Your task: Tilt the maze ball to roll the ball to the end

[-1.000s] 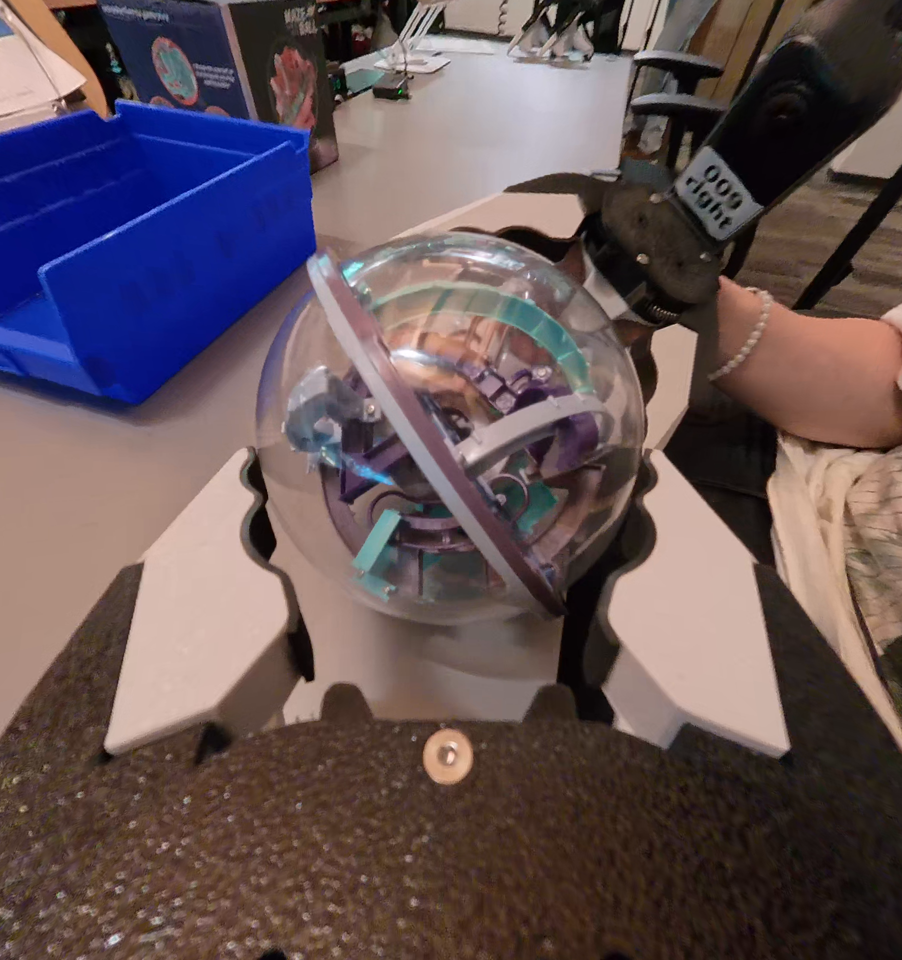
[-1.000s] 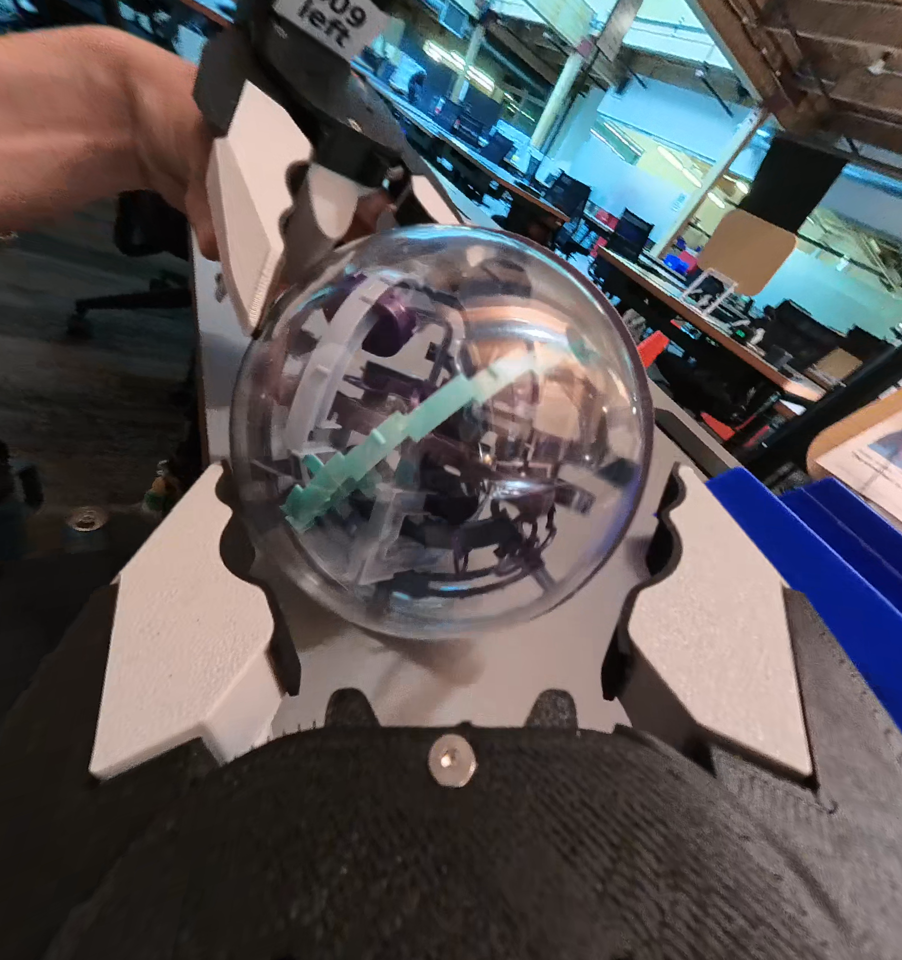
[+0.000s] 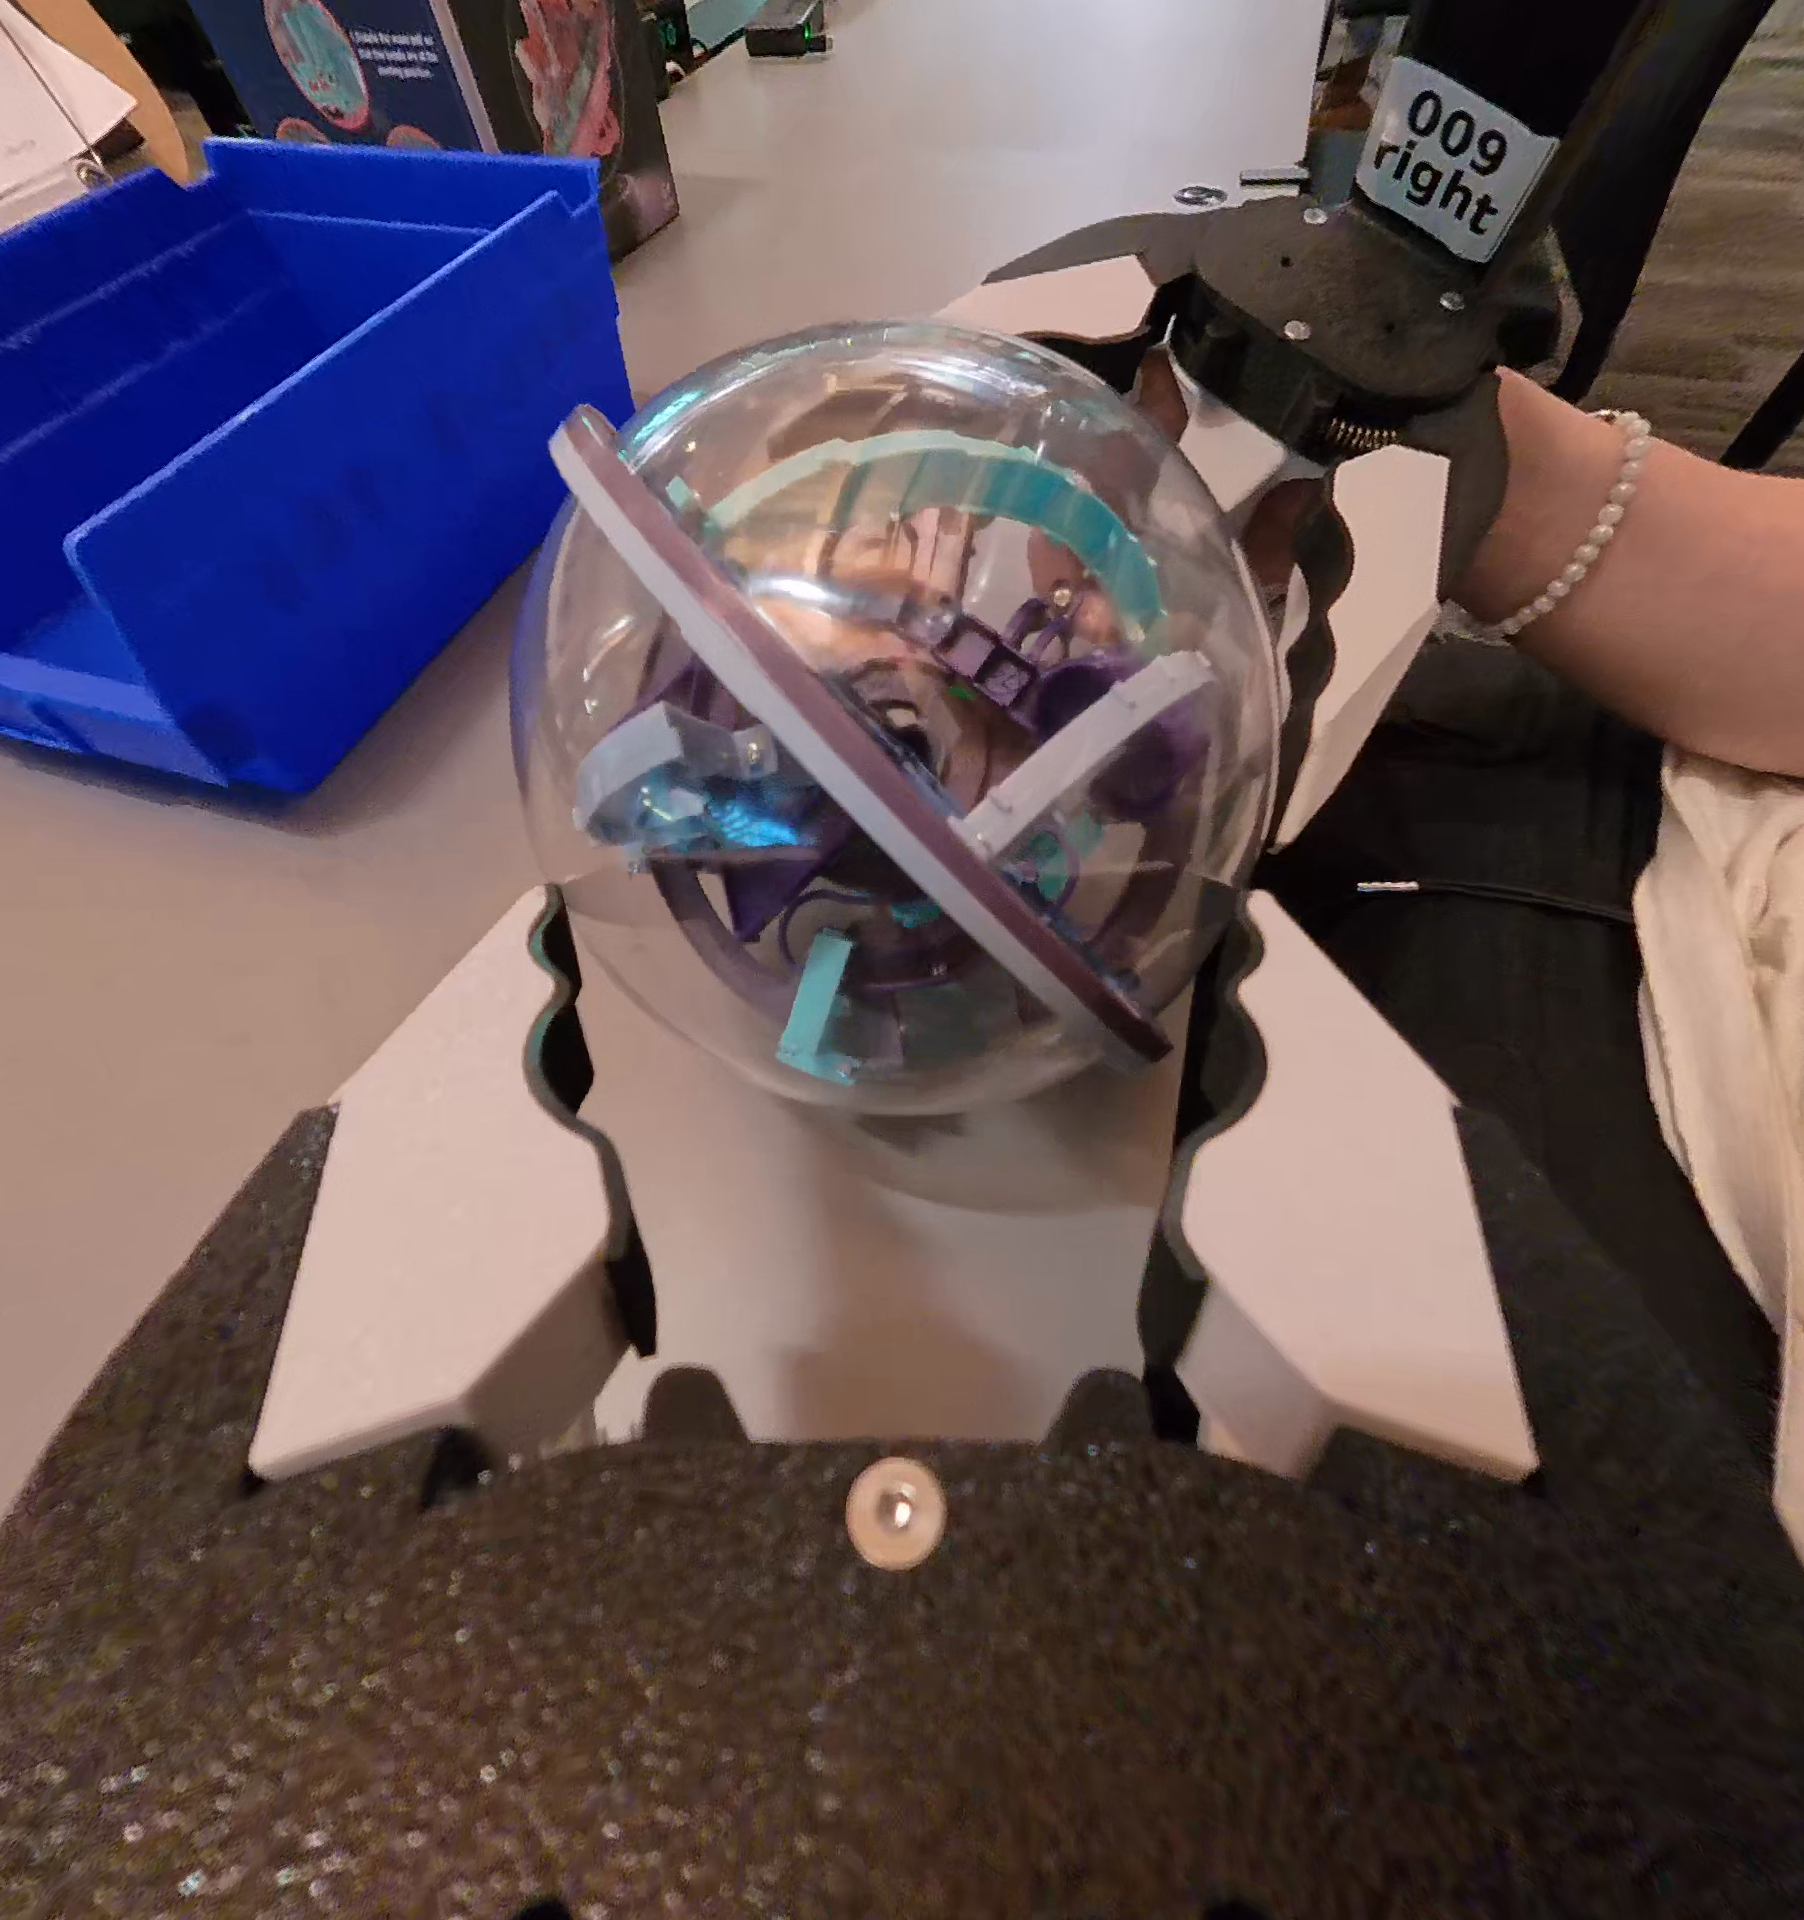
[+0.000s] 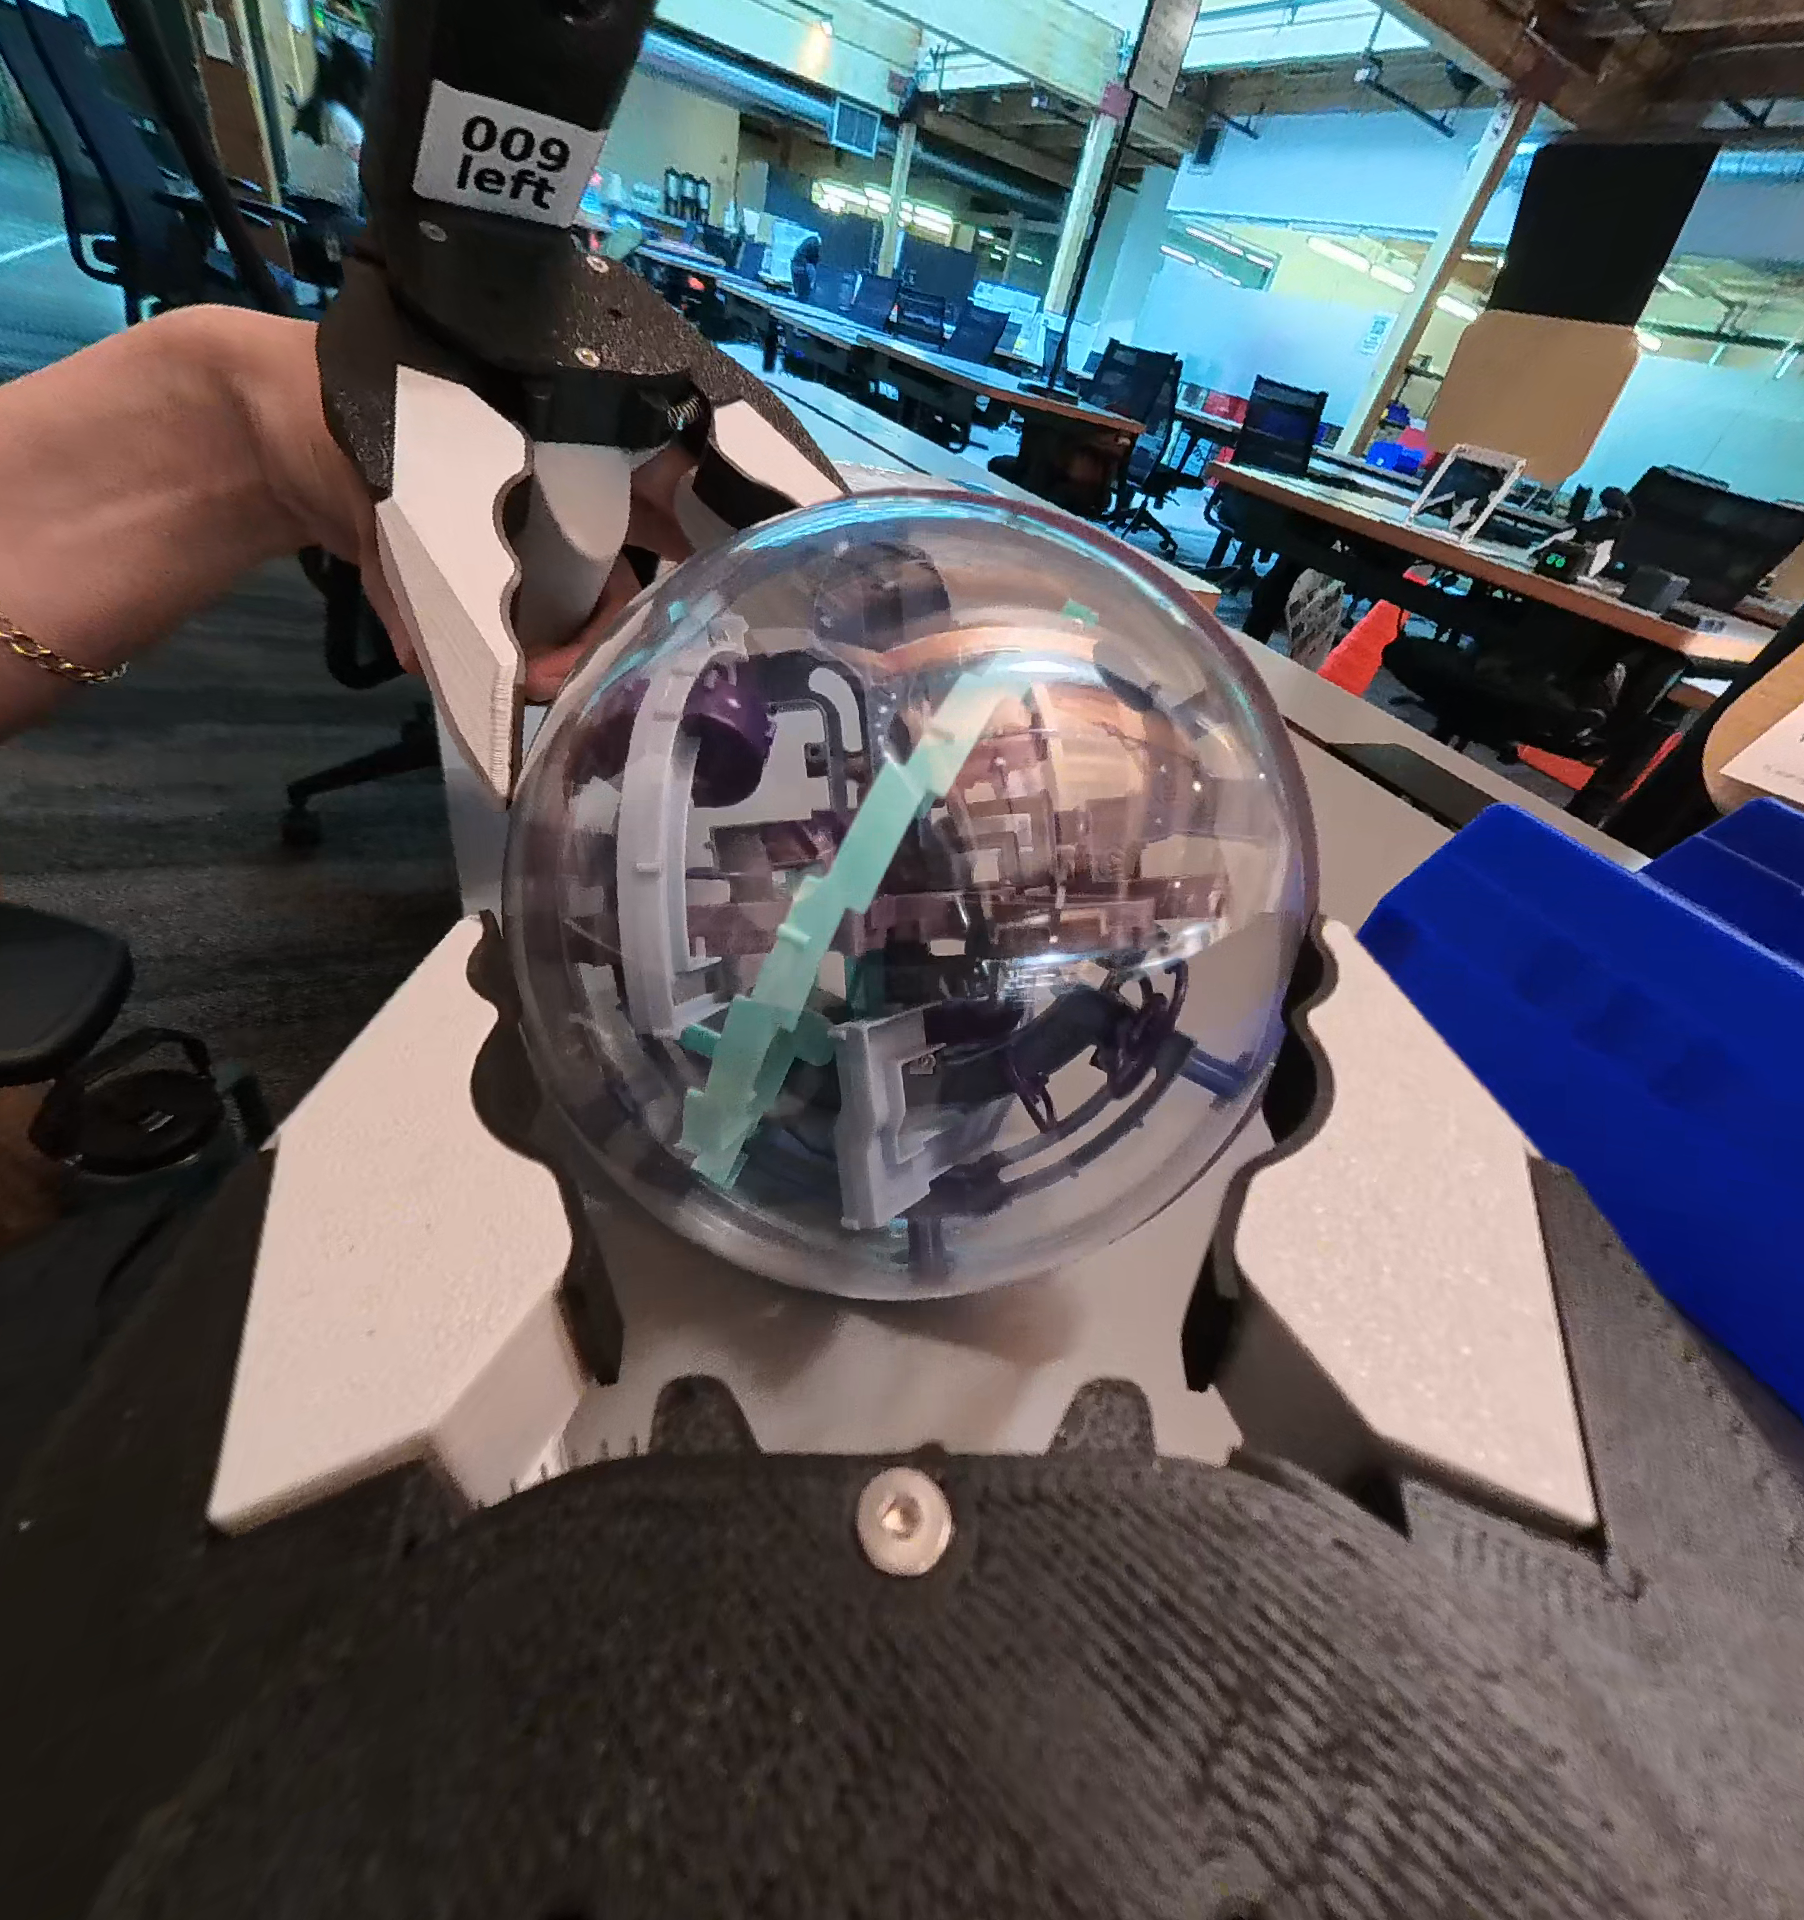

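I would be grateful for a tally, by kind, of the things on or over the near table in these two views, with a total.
Maze ball: 1
Grippers, left gripper and right gripper: 2
Blue bin: 1
Printed boxes behind the bin: 2
Total: 6

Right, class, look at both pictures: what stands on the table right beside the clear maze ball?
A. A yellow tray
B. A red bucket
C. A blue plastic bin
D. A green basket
C: a blue plastic bin stands on the table beside the maze ball, to its left in the left wrist view and to its right in the right wrist view.
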Demonstrator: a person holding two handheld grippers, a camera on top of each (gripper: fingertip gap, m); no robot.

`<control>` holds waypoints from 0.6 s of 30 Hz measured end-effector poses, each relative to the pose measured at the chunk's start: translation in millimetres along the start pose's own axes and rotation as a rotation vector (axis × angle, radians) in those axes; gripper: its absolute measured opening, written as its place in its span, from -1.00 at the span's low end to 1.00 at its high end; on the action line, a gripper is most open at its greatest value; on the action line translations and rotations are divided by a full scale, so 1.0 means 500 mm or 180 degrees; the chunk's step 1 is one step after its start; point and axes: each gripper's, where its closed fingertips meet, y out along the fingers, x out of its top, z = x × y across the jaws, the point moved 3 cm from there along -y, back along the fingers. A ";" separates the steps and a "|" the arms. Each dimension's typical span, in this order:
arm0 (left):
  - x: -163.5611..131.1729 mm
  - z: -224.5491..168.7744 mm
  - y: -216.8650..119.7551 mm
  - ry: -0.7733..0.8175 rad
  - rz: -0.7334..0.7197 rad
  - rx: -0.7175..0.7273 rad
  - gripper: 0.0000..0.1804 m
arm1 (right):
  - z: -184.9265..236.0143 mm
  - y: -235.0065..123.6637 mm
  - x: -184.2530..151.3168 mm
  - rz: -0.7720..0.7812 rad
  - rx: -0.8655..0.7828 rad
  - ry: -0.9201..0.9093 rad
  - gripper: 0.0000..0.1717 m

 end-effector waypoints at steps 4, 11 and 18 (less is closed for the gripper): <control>0.007 -0.005 0.001 -0.0096 -0.0060 -0.0071 0.30 | 0.002 -0.009 -0.002 0.0064 0.0029 -0.0008 0.65; 0.006 -0.007 0.040 -0.0315 0.0094 -0.0008 0.58 | 0.015 -0.006 -0.001 0.0104 -0.0081 -0.0276 0.62; 0.011 -0.017 0.052 0.0034 0.0087 0.0001 0.63 | 0.022 -0.037 -0.007 0.0317 -0.0009 -0.0409 0.57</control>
